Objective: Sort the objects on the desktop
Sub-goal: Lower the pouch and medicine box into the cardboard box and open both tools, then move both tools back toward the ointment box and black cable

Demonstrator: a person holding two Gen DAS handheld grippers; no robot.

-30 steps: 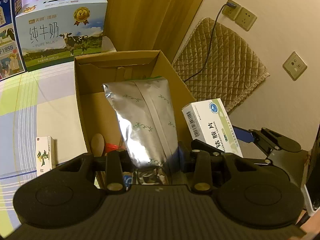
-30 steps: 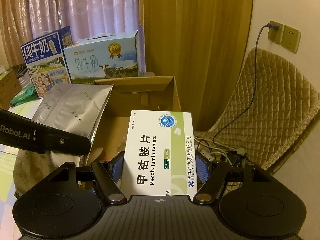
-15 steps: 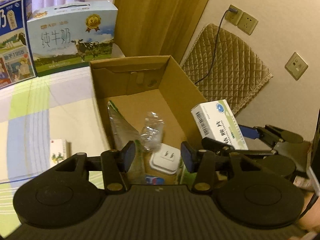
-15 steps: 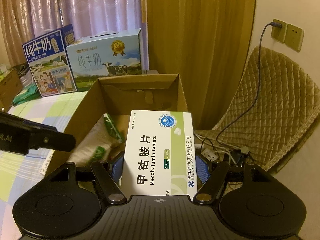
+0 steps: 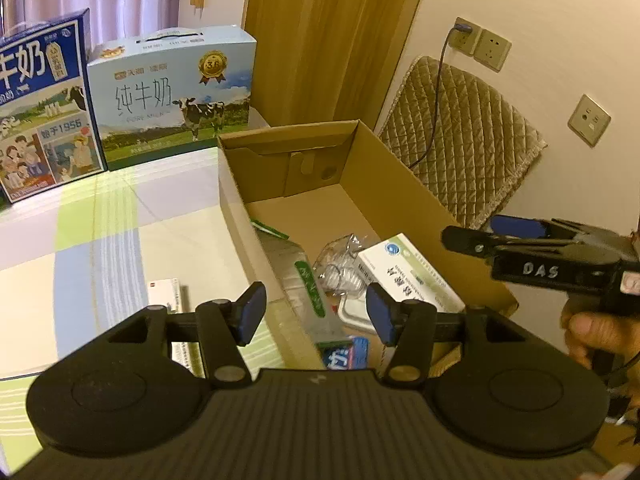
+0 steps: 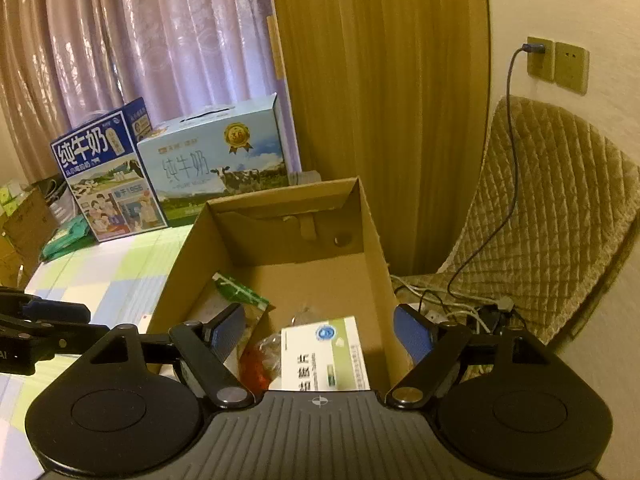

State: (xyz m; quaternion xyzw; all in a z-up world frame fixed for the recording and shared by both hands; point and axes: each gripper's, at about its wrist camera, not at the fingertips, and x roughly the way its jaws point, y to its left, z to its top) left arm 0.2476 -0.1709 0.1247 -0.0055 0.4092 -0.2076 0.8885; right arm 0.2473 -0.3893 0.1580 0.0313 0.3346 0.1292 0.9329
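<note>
An open cardboard carton [image 5: 404, 184] [image 6: 376, 240] stands on the table. Inside it lie a silver pouch with a green strip [image 5: 300, 276] [image 6: 236, 292], a crumpled clear bag [image 5: 340, 260] and a white-and-green tablet box [image 5: 404, 276] [image 6: 324, 356]. My left gripper [image 5: 316, 312] hovers open over the carton's near left wall, holding nothing. Above the carton's near end, my right gripper [image 6: 320, 330] is open, with the tablet box lying loose below it. It also shows at the right of the left wrist view, right gripper [image 5: 472, 232], held by a hand [image 5: 592, 332].
Two milk cartons [image 5: 172, 92] [image 5: 36, 108] stand at the table's far side. A small white box [image 5: 164, 292] lies on the checked tablecloth left of the carton. A quilted chair [image 6: 552, 216], wall sockets and cables [image 6: 452, 312] are to the right.
My left gripper opened and the silver pouch dropped into the carton. My right gripper then opened, and the tablet box now lies in the carton. Both grippers have pulled back a little.
</note>
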